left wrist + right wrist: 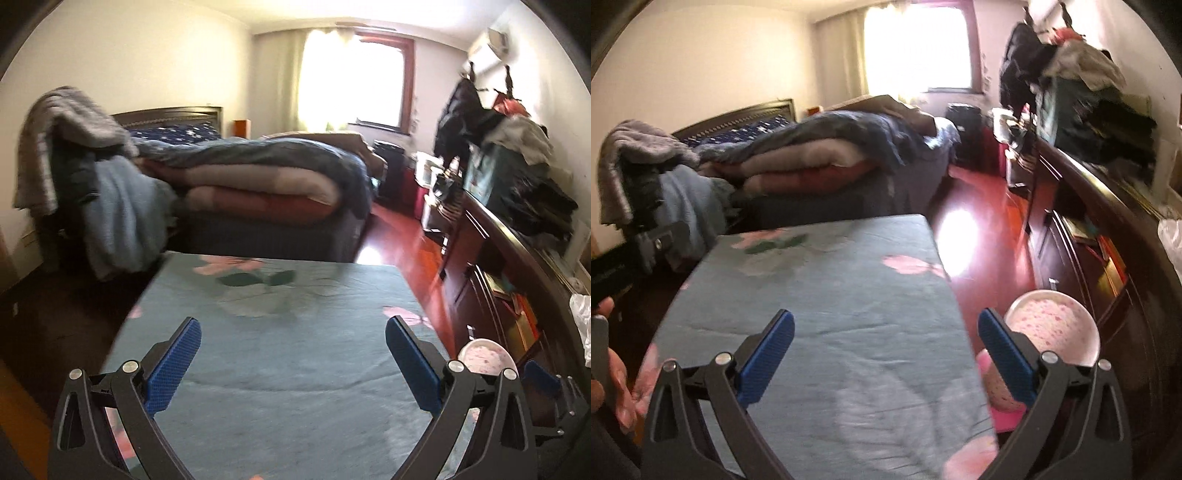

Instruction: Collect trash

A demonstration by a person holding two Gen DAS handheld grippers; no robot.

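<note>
1. The left tool (293,341) hangs over the blue flowered cloth (295,369) on the table, fingers spread wide, gripping nothing.
2. The right tool (886,334) is just as wide and empty — over the same cloth's right part.
3. A pink-lined bin (1052,325) stands on the red floor (982,229) just beside the table.
4. Trash itself is hard to pick out — possibly the white plastic (1171,240) on the dark cabinet (1115,229).

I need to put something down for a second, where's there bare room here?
The blue floral cover is bare ahead of both open grippers, left and right. The red floor beside it is open. The dresser top is crowded with clothes.
</note>
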